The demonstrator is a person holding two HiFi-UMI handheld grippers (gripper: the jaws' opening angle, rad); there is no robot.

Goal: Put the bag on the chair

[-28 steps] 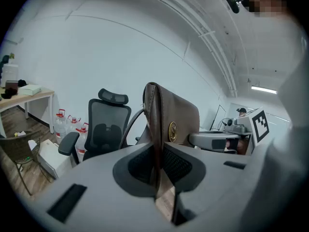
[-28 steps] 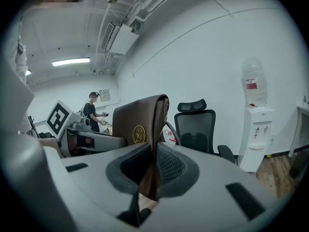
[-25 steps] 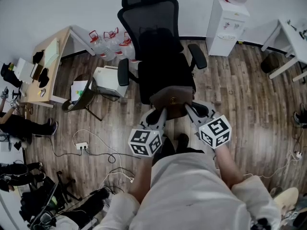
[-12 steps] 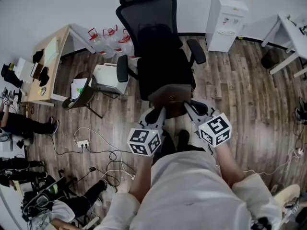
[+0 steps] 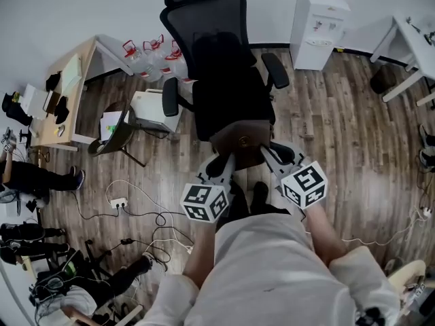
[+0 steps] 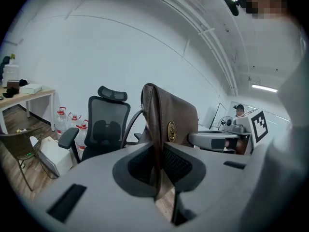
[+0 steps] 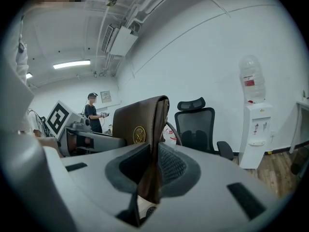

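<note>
A brown leather bag with a round gold emblem hangs above the floor, just in front of the black office chair and its seat. My left gripper is shut on the bag's left edge, and the brown fold stands pinched in the left gripper. My right gripper holds the right edge. Its jaws have just been opening, with the bag's edge still between the pads of the right gripper. The chair faces me with nothing on its seat.
A water cooler stands right of the chair, water jugs and a white box to its left. A wooden desk and a small brown chair sit further left. Cables and a power strip lie on the floor.
Both grippers and the bag stay in place in front of the chair. The head view has shifted slightly, and a person at the lower left has moved.
</note>
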